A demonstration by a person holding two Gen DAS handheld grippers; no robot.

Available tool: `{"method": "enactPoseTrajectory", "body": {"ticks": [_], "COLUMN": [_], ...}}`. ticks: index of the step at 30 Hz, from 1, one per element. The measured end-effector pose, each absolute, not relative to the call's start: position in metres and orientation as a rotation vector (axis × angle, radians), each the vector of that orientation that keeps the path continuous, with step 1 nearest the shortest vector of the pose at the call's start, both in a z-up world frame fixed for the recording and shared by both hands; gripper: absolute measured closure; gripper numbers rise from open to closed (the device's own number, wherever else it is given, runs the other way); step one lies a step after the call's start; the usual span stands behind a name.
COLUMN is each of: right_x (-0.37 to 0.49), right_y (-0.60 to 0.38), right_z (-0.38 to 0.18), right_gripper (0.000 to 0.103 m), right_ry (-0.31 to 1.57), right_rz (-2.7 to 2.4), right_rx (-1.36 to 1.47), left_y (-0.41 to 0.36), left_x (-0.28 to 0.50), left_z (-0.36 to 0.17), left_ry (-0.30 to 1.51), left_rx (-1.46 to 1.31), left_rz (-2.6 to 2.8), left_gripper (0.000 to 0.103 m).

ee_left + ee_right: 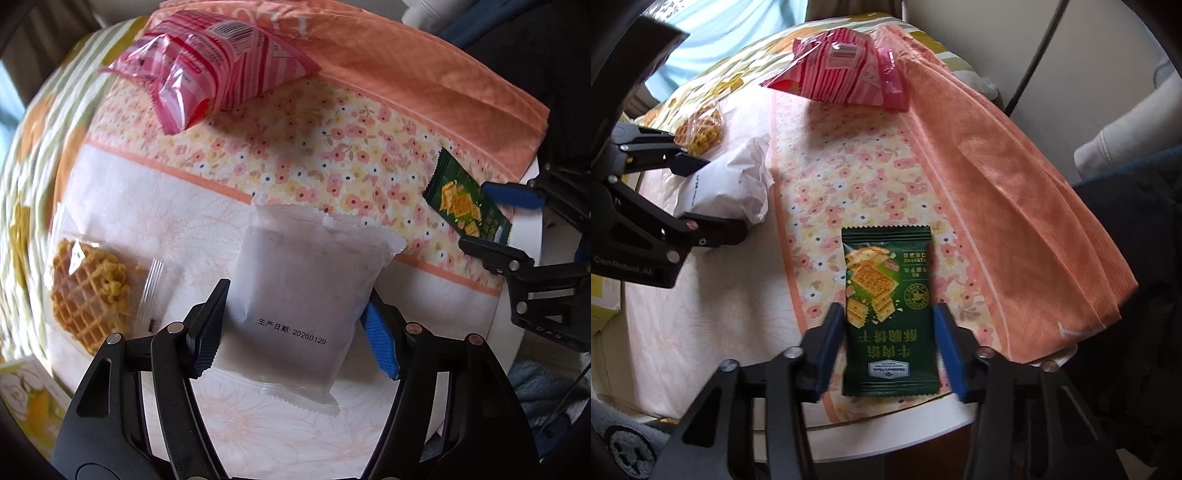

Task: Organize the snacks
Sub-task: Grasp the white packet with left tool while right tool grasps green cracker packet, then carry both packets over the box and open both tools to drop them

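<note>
Beneath both tools, floral-printed cloth [332, 162] over a round white table [886, 432], folded orange fabric [1015, 184] beyond. Ahead of the left gripper [295, 325], pink striped snack bags [221, 70]. Clamped on frosted white pouch [306, 295]. Right gripper [886, 347] clamped on green cracker packet [890, 314].

Floral cloth [332, 166] w/ orange border [1015, 184] over round white table [886, 435]; yellow box [26, 402] lower left.
</note>
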State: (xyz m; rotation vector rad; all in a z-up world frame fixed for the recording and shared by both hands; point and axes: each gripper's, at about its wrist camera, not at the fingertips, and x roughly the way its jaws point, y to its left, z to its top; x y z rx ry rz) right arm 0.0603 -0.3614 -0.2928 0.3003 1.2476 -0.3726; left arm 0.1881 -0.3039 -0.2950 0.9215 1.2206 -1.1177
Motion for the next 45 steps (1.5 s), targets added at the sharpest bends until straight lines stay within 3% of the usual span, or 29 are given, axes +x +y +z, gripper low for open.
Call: {"method": "enactPoseTrajectory", "body": {"ticks": [11,25,33,45], "right_x": [0.079,0.118,0.166,0.219], "right_y": [-0.364,-0.353,-0.297,-0.167], "right_z": [-0.271,-0.152,-0.108,-0.090], "right_gripper": [0.063,0.063,0.063,0.063], "right_ry": [1.183,1.004,0.911,0.830], "right_rz": [-0.348,-0.164,0.059,0.395], "right_rx": [0.317,0.125,-0.013,-0.107], "left_y": [-0.272,-0.225,-0.136,0.029], "left_x": [0.208,0.246,0.265,0.264], "left_z": [-0.256,-0.117,-0.066,-0.071], "left_ry": [1.234,1.060,0.999,1.004], "left_rx": [0.782,0.461,0.275,0.106], "left_rz": [-1.045,-0.817,-0.561,-0.187], "left_gripper": [0.039,0.039,0.039,0.039]}}
